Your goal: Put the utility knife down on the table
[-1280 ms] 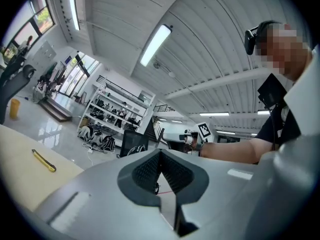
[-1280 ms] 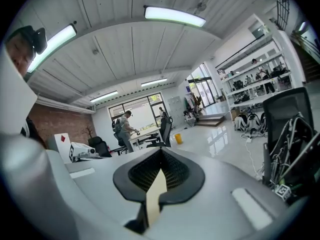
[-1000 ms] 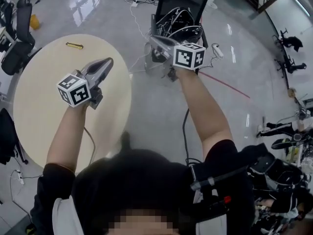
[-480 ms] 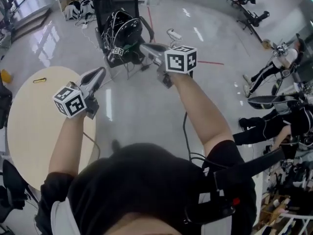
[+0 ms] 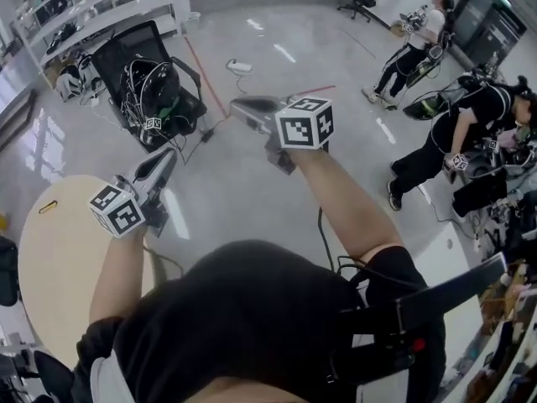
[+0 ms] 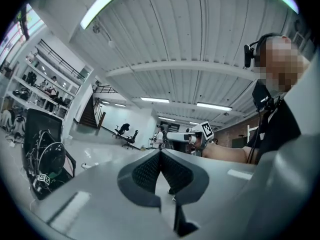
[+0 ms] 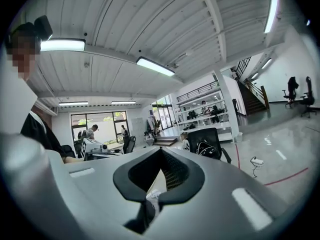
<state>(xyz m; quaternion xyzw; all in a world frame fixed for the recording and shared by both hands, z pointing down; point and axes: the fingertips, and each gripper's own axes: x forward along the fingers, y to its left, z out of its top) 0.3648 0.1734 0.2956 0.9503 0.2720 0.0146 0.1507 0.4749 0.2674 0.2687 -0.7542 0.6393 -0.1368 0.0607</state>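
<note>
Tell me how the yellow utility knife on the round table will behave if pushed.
The utility knife looks small and slim, so probably light and stiff. Lying flat on the smooth round table, it would likely slide, not roll.

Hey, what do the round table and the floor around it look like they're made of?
The round table has a pale cream top with a matte, even look and no visible grain. That suggests laminate or painted board, though I can't be sure. The floor is grey and glossy and mirrors the ceiling lights, so it is probably polished concrete or an epoxy coat.
</note>
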